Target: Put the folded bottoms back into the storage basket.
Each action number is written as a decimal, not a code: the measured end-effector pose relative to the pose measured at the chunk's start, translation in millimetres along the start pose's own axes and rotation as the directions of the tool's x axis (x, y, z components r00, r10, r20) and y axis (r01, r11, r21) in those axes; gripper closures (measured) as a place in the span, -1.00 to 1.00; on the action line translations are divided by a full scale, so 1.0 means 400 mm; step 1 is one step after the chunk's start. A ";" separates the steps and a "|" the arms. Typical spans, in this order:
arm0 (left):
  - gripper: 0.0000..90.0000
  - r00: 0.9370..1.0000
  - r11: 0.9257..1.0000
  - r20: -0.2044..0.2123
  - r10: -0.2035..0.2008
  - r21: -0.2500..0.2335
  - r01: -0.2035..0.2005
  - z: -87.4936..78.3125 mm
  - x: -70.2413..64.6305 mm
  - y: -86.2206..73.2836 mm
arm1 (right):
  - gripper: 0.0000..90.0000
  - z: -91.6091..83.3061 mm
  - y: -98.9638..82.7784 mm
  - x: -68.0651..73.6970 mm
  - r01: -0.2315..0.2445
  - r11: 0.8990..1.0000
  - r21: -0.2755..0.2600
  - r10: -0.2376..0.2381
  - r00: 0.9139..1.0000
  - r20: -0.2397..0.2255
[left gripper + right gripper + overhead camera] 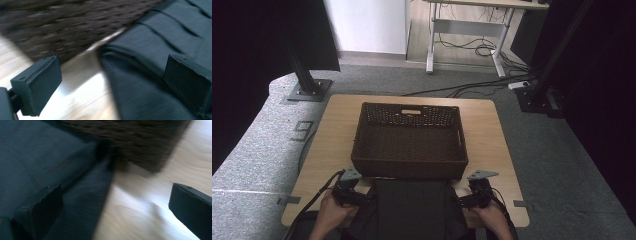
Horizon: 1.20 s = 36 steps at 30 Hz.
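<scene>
A dark folded garment lies at the near edge of the wooden table, just in front of a brown wicker basket. My left gripper stands open at the garment's left edge; its own view shows the cloth between the wide-apart jaws and the basket wall behind. At the garment's right edge my right gripper is open too, with the cloth edge and bare wood between its jaws and the basket corner beyond. Neither holds anything.
The basket is empty and fills the table's middle. Grey carpet surrounds the table. Black frame posts stand at the back left and right, with a desk and cables farther behind.
</scene>
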<state>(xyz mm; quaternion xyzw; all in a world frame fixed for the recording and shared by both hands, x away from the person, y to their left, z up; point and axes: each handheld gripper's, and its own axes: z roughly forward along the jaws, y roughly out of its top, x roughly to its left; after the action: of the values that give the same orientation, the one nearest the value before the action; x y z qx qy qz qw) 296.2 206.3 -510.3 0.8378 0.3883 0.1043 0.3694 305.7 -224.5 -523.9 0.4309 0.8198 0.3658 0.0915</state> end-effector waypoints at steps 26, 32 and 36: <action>-0.84 0.987 0.990 0.126 -0.096 0.117 0.081 0.046 -0.056 -0.052 | -0.66 0.077 -0.001 0.117 -0.021 0.996 0.087 0.042 0.970 -0.240; -0.67 0.983 0.990 0.157 -0.093 0.123 0.074 0.058 -0.071 -0.039 | -0.51 0.093 0.025 0.124 0.001 0.993 0.121 0.029 0.970 -0.243; -0.65 0.984 0.990 0.161 -0.074 0.132 0.053 0.069 -0.081 -0.027 | -0.37 0.105 0.038 0.122 0.001 0.990 0.138 0.040 0.956 -0.292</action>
<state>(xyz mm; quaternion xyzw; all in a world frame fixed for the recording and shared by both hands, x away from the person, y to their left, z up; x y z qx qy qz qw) 280.7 172.5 -533.5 0.8525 0.3889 -0.0024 0.3493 305.3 -159.4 -535.6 0.3852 0.8430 0.3699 -0.0647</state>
